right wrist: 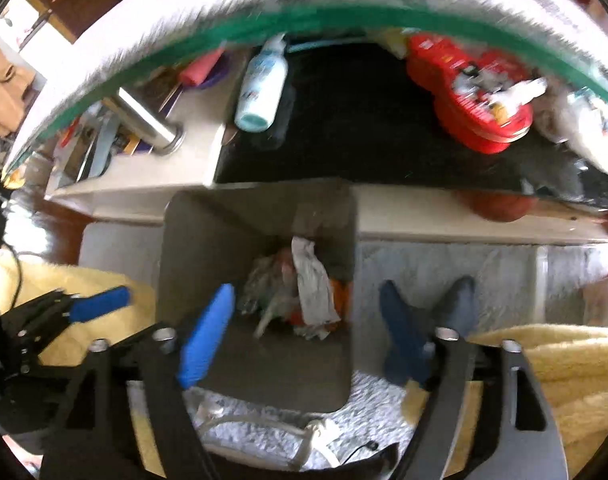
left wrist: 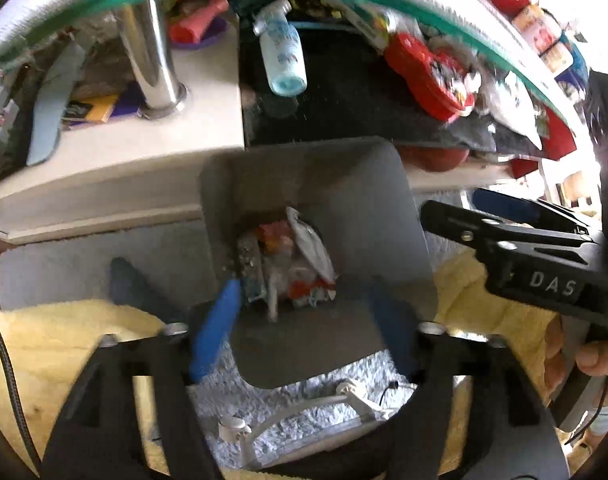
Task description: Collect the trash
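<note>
I hold both claws, left [left wrist: 300, 332] and right [right wrist: 300, 336], wide and empty over the bin [left wrist: 224, 184]; drop step done, next fetch more trash [left wrist: 296, 264].

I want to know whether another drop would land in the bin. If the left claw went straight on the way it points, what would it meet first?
Most likely the heap of crumpled trash in the grey bin: the open left claw points down into its mouth, nothing between the fingers. Depth is unclear.

The trash [left wrist: 292, 264] in the grey bin [left wrist: 343, 184] is a blurred heap — single pieces cannot be told apart.
</note>
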`<state>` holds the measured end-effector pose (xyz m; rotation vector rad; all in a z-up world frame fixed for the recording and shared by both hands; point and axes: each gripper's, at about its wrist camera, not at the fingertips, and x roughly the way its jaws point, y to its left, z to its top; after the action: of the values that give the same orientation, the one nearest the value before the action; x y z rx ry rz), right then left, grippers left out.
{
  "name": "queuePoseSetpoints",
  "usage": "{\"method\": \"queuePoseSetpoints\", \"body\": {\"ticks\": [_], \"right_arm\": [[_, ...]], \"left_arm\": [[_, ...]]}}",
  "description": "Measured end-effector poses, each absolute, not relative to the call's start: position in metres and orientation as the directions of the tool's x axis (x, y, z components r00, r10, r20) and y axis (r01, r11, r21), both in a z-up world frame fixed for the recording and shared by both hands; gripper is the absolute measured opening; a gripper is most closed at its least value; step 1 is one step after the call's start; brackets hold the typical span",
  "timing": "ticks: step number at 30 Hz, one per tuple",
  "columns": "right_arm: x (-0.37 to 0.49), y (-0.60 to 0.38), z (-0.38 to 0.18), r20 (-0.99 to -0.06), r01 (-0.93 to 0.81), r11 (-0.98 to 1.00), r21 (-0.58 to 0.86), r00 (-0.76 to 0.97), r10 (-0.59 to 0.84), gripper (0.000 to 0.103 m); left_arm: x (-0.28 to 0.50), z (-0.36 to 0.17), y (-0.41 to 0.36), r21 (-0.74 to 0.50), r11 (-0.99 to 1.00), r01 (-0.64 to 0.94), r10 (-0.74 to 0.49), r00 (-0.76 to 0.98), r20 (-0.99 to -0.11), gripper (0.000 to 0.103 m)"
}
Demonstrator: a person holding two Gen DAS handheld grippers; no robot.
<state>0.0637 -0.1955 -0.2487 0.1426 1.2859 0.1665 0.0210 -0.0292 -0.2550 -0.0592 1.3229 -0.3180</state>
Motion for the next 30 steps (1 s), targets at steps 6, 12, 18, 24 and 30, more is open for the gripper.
{"method": "queuePoseSetpoints", "body": {"ticks": [6,12,18,24,30], "right_arm": [[0.066,-0.220,-0.217,-0.917,0.011,0.986,0.165,0.369,0.150,0.100],[0.058,-0.241,-0.162,-0.851,0.026,0.989,0.142,0.513,0.109,0.100],[0.039,-0.247,-0.099,-0.751,0.056,0.998,0.034,0.660,-0.012,0.100],[0.014,-0.252,-0.049,-0.631,0.111,0.994,0.021,0.772,-0.073,0.100],[-0.006,-0.253,-0.022,-0.555,0.136,0.990,0.030,0.826,-0.096,0.100]], "left_arm": [[0.025,-0.213,-0.011,-0.167,0.970,0.175,-0.219,0.341,-0.914,0.095],[0.022,-0.163,-0.004,-0.108,0.979,0.172,-0.177,0.467,-0.866,0.095],[0.006,-0.101,-0.003,-0.063,0.983,0.172,-0.157,0.617,-0.771,0.095],[-0.016,-0.048,-0.002,-0.039,0.985,0.167,-0.152,0.745,-0.649,0.095],[-0.031,-0.022,-0.002,-0.011,0.991,0.133,-0.115,0.813,-0.571,0.095]]}}
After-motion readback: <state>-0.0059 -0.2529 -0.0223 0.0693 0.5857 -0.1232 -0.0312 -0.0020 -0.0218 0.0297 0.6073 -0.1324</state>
